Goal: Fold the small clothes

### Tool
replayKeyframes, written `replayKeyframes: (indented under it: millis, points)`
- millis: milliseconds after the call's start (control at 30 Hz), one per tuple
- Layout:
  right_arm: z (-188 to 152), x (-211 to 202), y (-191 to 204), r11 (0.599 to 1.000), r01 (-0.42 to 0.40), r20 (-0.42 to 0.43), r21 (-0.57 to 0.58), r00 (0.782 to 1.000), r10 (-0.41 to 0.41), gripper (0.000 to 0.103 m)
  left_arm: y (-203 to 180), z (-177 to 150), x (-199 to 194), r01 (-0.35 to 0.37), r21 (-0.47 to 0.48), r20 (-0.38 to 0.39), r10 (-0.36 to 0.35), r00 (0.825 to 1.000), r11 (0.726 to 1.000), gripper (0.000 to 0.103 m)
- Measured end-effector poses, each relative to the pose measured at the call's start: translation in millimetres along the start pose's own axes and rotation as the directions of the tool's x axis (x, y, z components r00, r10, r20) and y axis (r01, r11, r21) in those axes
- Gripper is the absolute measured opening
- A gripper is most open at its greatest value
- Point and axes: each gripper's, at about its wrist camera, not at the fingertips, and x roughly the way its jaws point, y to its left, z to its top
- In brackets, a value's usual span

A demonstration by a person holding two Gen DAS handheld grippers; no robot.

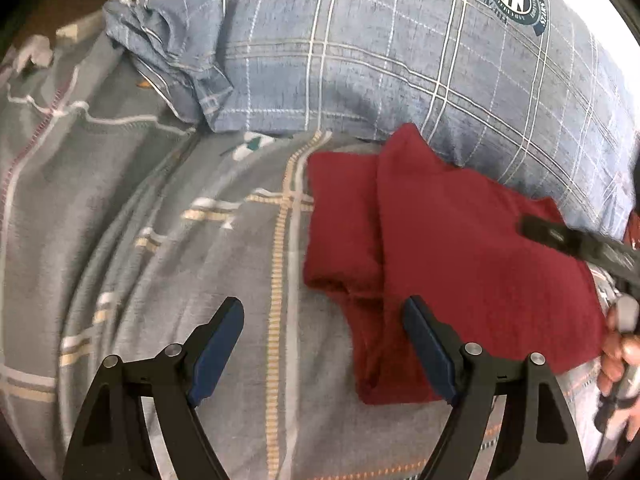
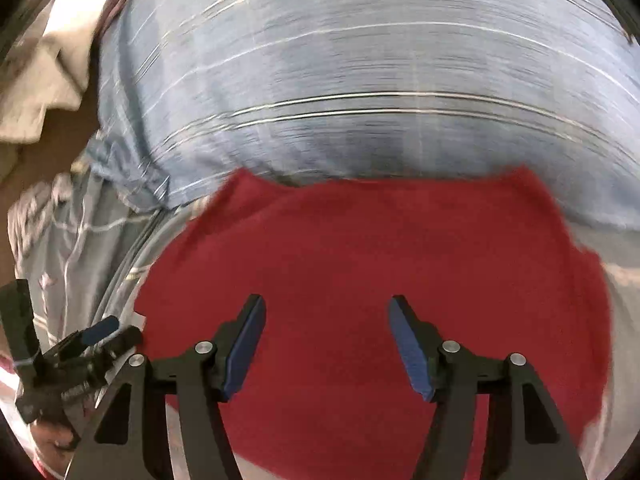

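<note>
A dark red small garment lies folded on the grey bed sheet, one layer lapped over another. My left gripper is open and empty, just above the garment's near left edge. My right gripper is open and empty, hovering over the middle of the red garment. The right gripper also shows in the left wrist view over the garment's right side. The left gripper shows at the lower left of the right wrist view. The right wrist view is motion-blurred.
A blue plaid pillow with a round emblem lies right behind the garment and touches its far edge; it also fills the top of the right wrist view. A crumpled white cloth lies far left. The grey sheet spreads to the left.
</note>
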Motion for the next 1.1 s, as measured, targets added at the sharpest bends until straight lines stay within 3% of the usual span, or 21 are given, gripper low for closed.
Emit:
replayKeyframes:
  millis: [67, 167, 267, 333, 433, 533, 667, 700, 767, 833, 867, 933, 1000, 1067, 1100]
  points:
    - [15.4, 26.9, 25.9, 0.999, -0.010, -0.024, -0.044, 1.000, 0.009, 0.050, 2.7, -1.0, 5.8, 0.021, -0.013, -0.013, -0.021, 1.000, 1.000, 0.081]
    - [31.2, 59.9, 50.1, 0.997, -0.012, -0.048, -0.070, 0.999, 0.009, 0.050, 9.5, 0.0, 11.3, 0.054, -0.032, -0.036, -0.055, 0.998, 0.998, 0.081]
    - [45.8, 97.0, 64.0, 0.999, -0.025, -0.074, -0.047, 0.997, 0.021, 0.056, 13.6, 4.4, 10.6, 0.077, -0.027, -0.042, -0.078, 0.996, 0.997, 0.081]
    - [51.9, 116.8, 68.2, 1.000, -0.011, -0.107, -0.020, 0.994, 0.008, 0.065, 18.0, 5.2, 11.4, 0.091, -0.044, -0.052, -0.094, 0.994, 0.995, 0.081]
    - [59.1, 114.1, 74.3, 1.000, 0.005, -0.134, 0.012, 0.991, -0.003, 0.067, 22.3, 5.6, 10.2, 0.108, -0.069, -0.054, -0.112, 0.992, 0.992, 0.082]
    - [59.5, 104.6, 83.3, 0.998, -0.059, -0.137, 0.029, 0.989, 0.062, 0.079, 25.2, 5.0, 6.3, 0.104, -0.076, -0.045, -0.108, 0.993, 0.992, 0.082]
    - [52.0, 119.6, 121.8, 0.995, 0.003, -0.191, -0.103, 0.981, -0.023, 0.083, 27.9, 3.1, 3.0, 0.083, -0.076, -0.042, -0.086, 0.995, 0.994, 0.082]
    - [49.7, 124.6, 129.5, 0.991, 0.029, -0.194, -0.134, 0.979, -0.055, 0.089, 28.5, 2.3, 2.8, 0.080, -0.081, -0.040, -0.083, 0.996, 0.994, 0.082]
    - [41.3, 137.4, 146.3, 0.972, 0.085, -0.190, -0.221, 0.973, -0.128, 0.099, 29.0, 2.7, 3.3, 0.080, -0.089, -0.040, -0.084, 0.996, 0.993, 0.082]
    - [34.4, 141.2, 152.8, 0.952, 0.116, -0.162, -0.283, 0.972, -0.167, 0.101, 27.8, 3.5, 3.0, 0.086, -0.091, -0.032, -0.089, 0.995, 0.992, 0.082]
    - [30.7, 140.2, 153.4, 0.944, 0.124, -0.139, -0.307, 0.975, -0.173, 0.097, 27.4, 4.1, 2.1, 0.093, -0.091, -0.029, -0.096, 0.995, 0.991, 0.082]
    - [29.5, 128.8, 143.1, 0.948, 0.120, -0.104, -0.296, 0.982, -0.157, 0.075, 25.5, 5.4, -0.5, 0.126, -0.090, -0.017, -0.128, 0.992, 0.988, 0.082]
    - [34.9, 112.5, 122.1, 0.975, 0.026, -0.113, -0.220, 0.992, -0.053, 0.039, 20.6, 7.5, -0.9, 0.159, -0.076, -0.013, -0.160, 0.987, 0.984, 0.082]
    - [39.7, 92.1, 95.5, 0.990, -0.083, -0.112, -0.115, 0.991, 0.070, 0.020, 13.0, 9.7, 0.3, 0.176, -0.046, -0.007, -0.176, 0.984, 0.983, 0.083]
    - [39.4, 85.8, 90.8, 0.990, -0.101, -0.107, -0.097, 0.990, 0.090, 0.020, 8.5, 10.9, 2.7, 0.185, -0.029, -0.003, -0.186, 0.983, 0.982, 0.083]
